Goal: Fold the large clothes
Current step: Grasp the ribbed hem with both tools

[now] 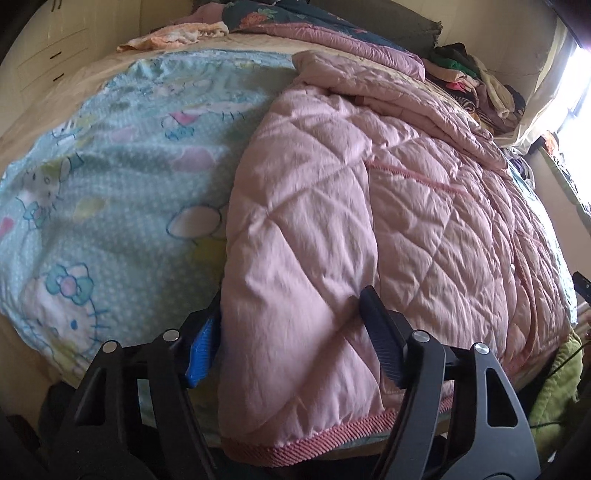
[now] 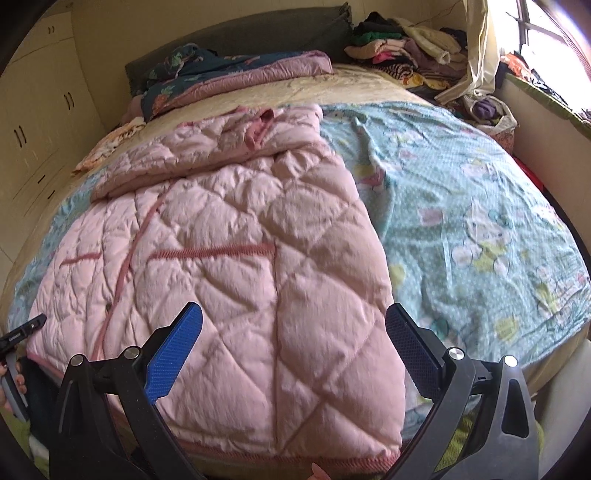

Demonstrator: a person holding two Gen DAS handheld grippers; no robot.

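On bed: pink quilted jacket (image 2: 229, 258) btwn both grippers' spread fingers.

Daylight pours in from a window (image 2: 546, 33) at the far right, blown out to white glare in both views. The pink quilted jacket (image 2: 236, 258) is evenly lit, with soft shadows in its creases. Fisheye bending curves the bed (image 1: 92, 192) edges; dark vignette fills the corners, and the near hem looks perhaps slightly blurred

One pink quilted jacket (image 2: 229, 266) lies on the bed. One blue cartoon-print sheet (image 2: 480, 206) covers the bed's middle. One folded dark floral quilt (image 2: 221, 74) sits at the head edge, one heap of clothes (image 2: 406, 48) at the far right corner.
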